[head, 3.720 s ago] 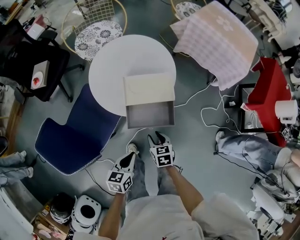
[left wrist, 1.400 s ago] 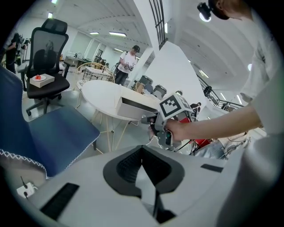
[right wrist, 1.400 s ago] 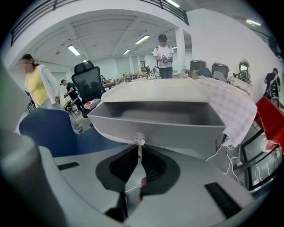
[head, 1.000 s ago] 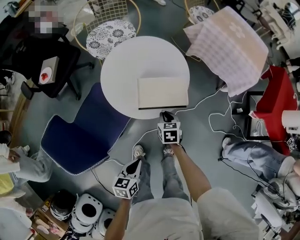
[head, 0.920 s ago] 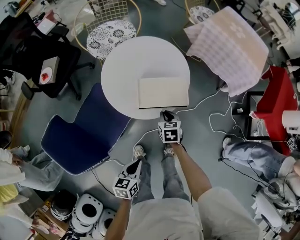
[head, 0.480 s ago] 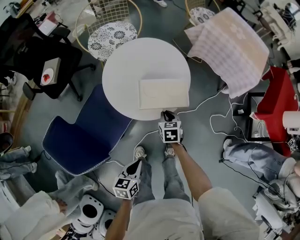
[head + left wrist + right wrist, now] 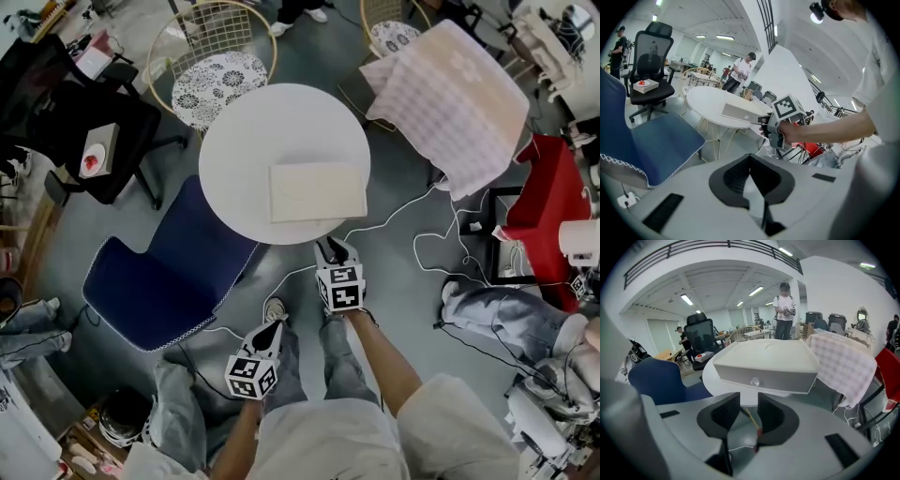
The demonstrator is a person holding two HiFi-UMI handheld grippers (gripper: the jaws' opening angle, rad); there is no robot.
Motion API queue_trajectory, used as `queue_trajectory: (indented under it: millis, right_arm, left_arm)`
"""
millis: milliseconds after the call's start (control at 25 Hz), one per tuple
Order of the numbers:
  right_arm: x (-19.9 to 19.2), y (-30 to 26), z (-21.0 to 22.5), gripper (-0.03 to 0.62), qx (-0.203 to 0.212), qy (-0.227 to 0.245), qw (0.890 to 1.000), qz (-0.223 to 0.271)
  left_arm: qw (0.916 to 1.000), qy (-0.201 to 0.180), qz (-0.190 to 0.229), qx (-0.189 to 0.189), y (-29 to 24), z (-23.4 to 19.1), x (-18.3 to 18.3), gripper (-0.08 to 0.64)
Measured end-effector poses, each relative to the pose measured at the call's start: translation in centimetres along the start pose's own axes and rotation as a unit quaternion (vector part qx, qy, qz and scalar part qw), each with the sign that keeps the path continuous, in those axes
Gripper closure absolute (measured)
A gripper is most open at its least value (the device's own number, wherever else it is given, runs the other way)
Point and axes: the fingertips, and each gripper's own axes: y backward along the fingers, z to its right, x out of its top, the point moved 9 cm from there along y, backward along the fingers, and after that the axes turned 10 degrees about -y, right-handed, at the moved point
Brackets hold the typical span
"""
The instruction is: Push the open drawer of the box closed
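Observation:
The cream box [image 7: 317, 192] lies on the round white table [image 7: 272, 127], near its front edge, and its drawer sits flush. In the right gripper view the drawer front [image 7: 761, 379] with its clear knob [image 7: 754, 380] faces me a short way ahead. My right gripper [image 7: 332, 249] hovers just off the table's front edge; its jaws are opening and nothing is between them [image 7: 748, 401]. My left gripper [image 7: 271, 330] hangs low over the floor, well short of the table, with its jaws together [image 7: 750, 161] and empty.
A blue chair [image 7: 159, 277] stands left of the table. Wire chairs [image 7: 211, 56] are behind it, and a checked cloth [image 7: 450, 89] drapes a chair at the right. White cables [image 7: 412, 244] run over the floor. Someone's legs [image 7: 178, 412] are at my lower left.
My right gripper has drawn back a little from the box front and its jaws have parted. The drawer, open in the oldest frame, is flush. A person has walked up at the lower left.

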Motion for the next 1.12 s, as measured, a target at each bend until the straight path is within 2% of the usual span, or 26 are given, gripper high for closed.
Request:
queue_trajectory:
  millis: [160, 640, 920, 1120]
  right_arm:
    - [-0.2, 2.7, -0.8, 0.468, 0.012, 0.032, 0.999, 0.018]
    - [-1.7, 9.4, -0.3, 0.472, 0.031, 0.064, 0.997, 0.014]
    - [-1.4, 14.5, 1.0, 0.544, 0.052, 0.069, 0.995, 0.052]
    - [-2.2, 17.6, 3.1, 0.569, 0.059, 0.067, 0.994, 0.064]
  left_arm:
    - [0.9999, -0.002, 0.011, 0.004, 0.2, 0.9, 0.6, 0.548]
    - [0.9979, -0.022, 0.056, 0.026, -0.4, 2.9, 4.1, 0.548]
    - [0.9958, -0.038, 0.074, 0.038, -1.0, 6.1, 5.9, 0.548]
    - [0.9938, -0.026, 0.096, 0.048, -1.7, 9.3, 6.1, 0.548]
